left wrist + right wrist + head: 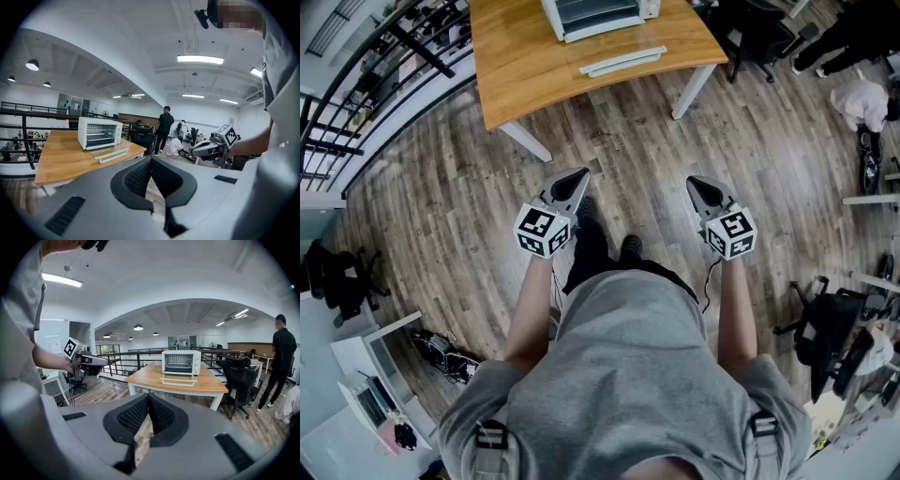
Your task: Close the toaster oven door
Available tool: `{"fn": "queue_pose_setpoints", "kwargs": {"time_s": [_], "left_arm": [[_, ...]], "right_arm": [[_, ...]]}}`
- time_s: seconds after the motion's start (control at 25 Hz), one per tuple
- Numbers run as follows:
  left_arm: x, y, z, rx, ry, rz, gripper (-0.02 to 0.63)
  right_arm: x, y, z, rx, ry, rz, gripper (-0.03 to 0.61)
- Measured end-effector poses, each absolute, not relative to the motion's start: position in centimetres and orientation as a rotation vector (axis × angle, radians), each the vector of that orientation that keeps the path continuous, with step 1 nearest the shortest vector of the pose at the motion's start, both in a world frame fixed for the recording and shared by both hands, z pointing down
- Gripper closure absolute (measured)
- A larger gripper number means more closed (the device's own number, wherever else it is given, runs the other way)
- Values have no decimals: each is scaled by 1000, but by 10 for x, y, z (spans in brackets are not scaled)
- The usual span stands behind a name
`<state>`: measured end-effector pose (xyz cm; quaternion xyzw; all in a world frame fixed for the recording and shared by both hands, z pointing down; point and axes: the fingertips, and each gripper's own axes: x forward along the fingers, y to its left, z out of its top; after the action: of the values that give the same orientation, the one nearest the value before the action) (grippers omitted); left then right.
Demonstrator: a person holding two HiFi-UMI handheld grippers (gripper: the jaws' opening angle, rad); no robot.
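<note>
A white toaster oven [598, 14] stands on the wooden table [525, 66] at the top of the head view, its door [623, 61] folded down flat toward me. Both gripper views show the oven [100, 132] [181, 362] and its lowered door [112, 155] [178, 380] some way ahead. My left gripper [578, 175] [151, 161] and right gripper [695, 183] [147, 397] hover over the floor, well short of the table. Both are shut with nothing between the jaws.
A black railing [356, 84] runs along the left. A black office chair [239, 376] stands to the right of the table, and a person in black [280, 362] stands beyond it. Chairs and bags [834, 328] crowd the right side of the floor.
</note>
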<state>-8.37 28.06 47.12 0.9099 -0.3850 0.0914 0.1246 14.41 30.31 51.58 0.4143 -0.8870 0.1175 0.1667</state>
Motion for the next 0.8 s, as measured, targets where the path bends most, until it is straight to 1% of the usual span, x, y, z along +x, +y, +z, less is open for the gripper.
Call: {"fn": "queue_pose_setpoints", "kwargs": {"time_s": [0.8], "left_arm": [[-78, 272, 472, 2657, -1132, 302, 598]], "right_arm": [[147, 286, 519, 1201, -2546, 350, 571]]}}
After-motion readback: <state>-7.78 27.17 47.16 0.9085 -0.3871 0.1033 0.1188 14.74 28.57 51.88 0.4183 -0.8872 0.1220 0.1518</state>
